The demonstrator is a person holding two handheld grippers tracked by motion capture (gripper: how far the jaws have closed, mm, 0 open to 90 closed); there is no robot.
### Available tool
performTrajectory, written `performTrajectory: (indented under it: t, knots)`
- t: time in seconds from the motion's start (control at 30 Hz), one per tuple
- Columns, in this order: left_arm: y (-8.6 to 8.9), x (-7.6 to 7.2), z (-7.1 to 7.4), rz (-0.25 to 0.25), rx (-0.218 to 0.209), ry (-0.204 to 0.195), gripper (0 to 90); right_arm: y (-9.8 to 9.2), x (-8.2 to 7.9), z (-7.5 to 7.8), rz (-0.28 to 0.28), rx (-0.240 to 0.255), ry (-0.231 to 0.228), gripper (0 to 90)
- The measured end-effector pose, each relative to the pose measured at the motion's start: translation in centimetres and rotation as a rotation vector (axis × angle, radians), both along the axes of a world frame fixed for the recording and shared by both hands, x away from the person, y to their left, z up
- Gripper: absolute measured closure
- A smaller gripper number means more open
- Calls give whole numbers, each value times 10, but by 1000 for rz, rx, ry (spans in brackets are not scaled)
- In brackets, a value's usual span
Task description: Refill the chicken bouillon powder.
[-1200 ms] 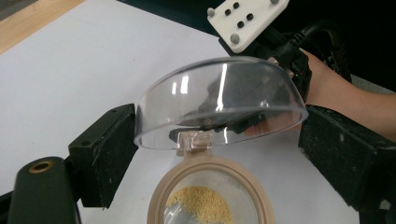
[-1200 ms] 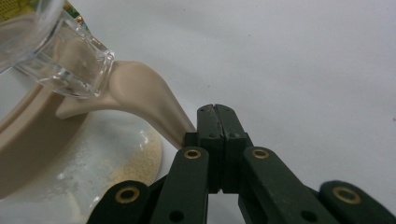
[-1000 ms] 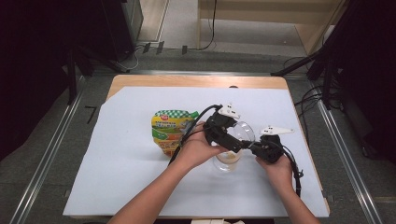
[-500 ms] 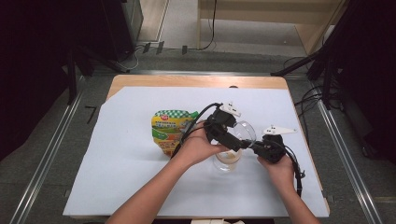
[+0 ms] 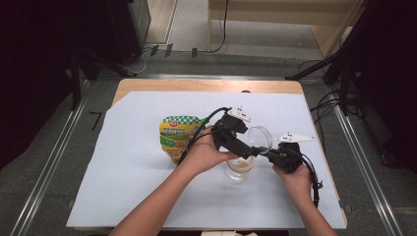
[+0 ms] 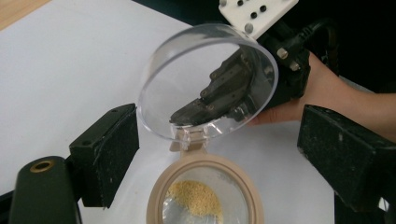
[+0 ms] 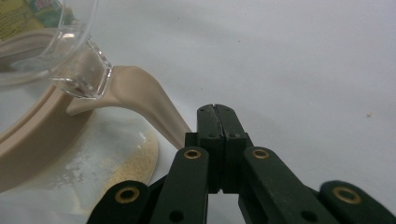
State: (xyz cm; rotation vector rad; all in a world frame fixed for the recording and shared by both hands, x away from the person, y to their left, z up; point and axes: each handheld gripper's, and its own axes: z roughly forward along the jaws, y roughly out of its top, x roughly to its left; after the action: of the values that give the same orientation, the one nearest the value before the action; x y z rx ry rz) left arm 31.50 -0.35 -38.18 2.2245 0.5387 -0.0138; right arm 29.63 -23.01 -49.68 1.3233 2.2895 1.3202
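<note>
The right gripper [image 7: 215, 112] has its two black jaws pressed flat together, with nothing between them; the tips sit just beside the beige tab of the jar's collar, and I cannot tell if they touch it. The left gripper [image 6: 219, 140] has its jaws spread wide, one on each side of the jar [image 6: 203, 189], and the pads do not press on it.

The jar stands upright on the white sheet [image 5: 133, 162], near the middle of the table, between the two hands. Its clear round lid [image 6: 208, 81] is swung up on the hinge and stands almost upright. At the bottom of the jar lies a little yellow grainy powder [image 6: 196, 196]. A green and yellow pouch [image 5: 178, 135] lies flat just behind the left hand [image 5: 206, 152].

Through the lid the right gripper looks darker and a bit bent. The lower part of the jar is cut off in the left gripper view, and the print on the pouch is too small to read.

Both forearms come in from the near edge, the left one slanting across, the right hand [image 5: 295, 174] low beside the jar.
</note>
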Motion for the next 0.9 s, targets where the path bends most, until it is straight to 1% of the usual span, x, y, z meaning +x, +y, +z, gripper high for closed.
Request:
performTrajectory:
  t: [0.07, 0.13, 0.17, 0.23, 0.27, 0.3, 0.33, 0.37, 0.4, 0.43, 0.47, 0.5, 0.53, 0.57, 0.6, 0.63, 0.67, 0.7, 0.73, 0.77, 0.83, 0.87, 0.9]
  knots:
    - [3, -2, 2, 1, -6, 3, 140, -2, -1, 1, -1, 2, -6, 900]
    - [7, -3, 4, 2, -1, 5, 147, -3, -4, 2, -8, 10, 1, 900]
    - [10, -4, 4, 4, 12, 16, 229, -5, -8, 4, -12, 11, 0, 894]
    - [17, -8, 4, -4, 52, 34, 269, -5, -14, 7, 1, -5, -14, 894]
    - [17, -8, 4, -4, 52, 34, 309, -5, -14, 7, 1, -5, -14, 894]
    - [21, -9, 4, -7, 55, 44, 309, -5, -17, 9, 1, 2, -14, 894]
    - [24, -10, 5, -11, 60, 50, 332, -4, -21, 11, 0, 1, -19, 892]
    - [27, -11, 5, -9, 56, 50, 348, -4, -23, 13, 6, -1, -24, 886]
    - [30, -12, 5, -12, 52, 52, 400, -3, -30, 15, 8, -10, -20, 877]
    - [33, -13, 5, -12, 45, 52, 413, -3, -34, 16, 14, -13, -19, 869]
    - [37, -14, 6, -8, 42, 51, 413, -3, -34, 16, 14, -13, -19, 869]
    - [40, -15, 6, -10, 34, 52, 425, -3, -37, 16, 18, -9, -22, 853]
    - [43, -15, 6, -12, 32, 50, 443, -3, -41, 16, 23, -4, -13, 837]
    - [48, -16, 6, -6, 22, 50, 473, -2, -49, 17, 27, 9, -1, 795]
    - [51, -17, 7, 0, 20, 54, 473, -2, -49, 17, 27, 9, -1, 795]
    - [56, -17, 7, -6, 12, 58, 507, -2, -51, 18, 34, 12, -1, 778]
    - [59, -18, 8, 2, 5, 56, 526, 0, -56, 18, 45, 24, -1, 758]
    - [63, -18, 9, 7, 5, 54, 544, 4, -62, 18, 70, 34, 10, 725]
    - [66, -17, 10, 13, 4, 58, 544, 4, -62, 18, 70, 34, 10, 725]
    - [69, -17, 11, 24, 3, 66, 544, 7, -64, 18, 87, 37, 18, 711]
    - [76, -18, 14, 36, -10, 64, 536, 13, -68, 17, 119, 39, 25, 689]
    - [78, -18, 14, 38, -14, 66, 514, 18, -71, 18, 144, 39, 23, 660]
    - [81, -18, 16, 39, -13, 63, 489, 21, -72, 18, 159, 44, 24, 651]
